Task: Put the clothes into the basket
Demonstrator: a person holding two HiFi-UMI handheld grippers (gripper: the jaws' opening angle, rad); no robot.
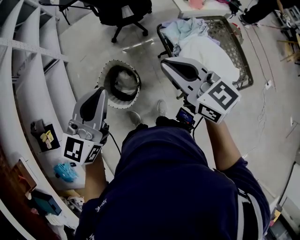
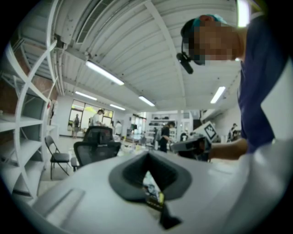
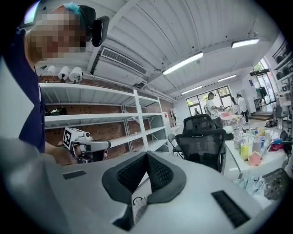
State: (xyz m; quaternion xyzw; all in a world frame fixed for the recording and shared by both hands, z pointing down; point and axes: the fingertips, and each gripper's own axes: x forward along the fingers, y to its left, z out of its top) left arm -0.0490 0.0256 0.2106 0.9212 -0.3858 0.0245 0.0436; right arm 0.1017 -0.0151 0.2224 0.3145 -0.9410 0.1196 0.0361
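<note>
- Print on the hem of the person's navy shirt [image 1: 101,204] is too small to read.
- The left gripper [image 1: 101,90] is held out level in front of the person. Its jaws are pressed together with nothing between them. Its cube [image 1: 77,150] carries black-and-white square markers, with no letters on them.
- A small sticker with a yellow patch sits behind the left jaws in the left gripper view. Its print cannot be made out.
- The right gripper [image 1: 164,62] is raised higher in the head view and reaches toward the cart. Its jaws are also closed on each other and hold nothing. A marker cube [image 1: 220,98] sits at its rear, and a small lit blue screen [image 1: 185,116] hangs below it.
- Two pale shoes [image 1: 135,118] stand on the grey floor just beyond the person.
- The round basket [image 1: 121,104], with a white scalloped rim, stands on the floor between the two grippers. Something pale lies in its dark inside.
- The clothes [image 1: 201,49], white and light-blue pieces, lie heaped in a wire mesh cart [image 1: 227,33] beyond the right gripper and apart from the basket.
- White shelves [image 1: 28,84] run along the left and hold small boxes and a blue item [image 1: 65,171].
- A black office chair [image 1: 124,11] stands farthest off.
</note>
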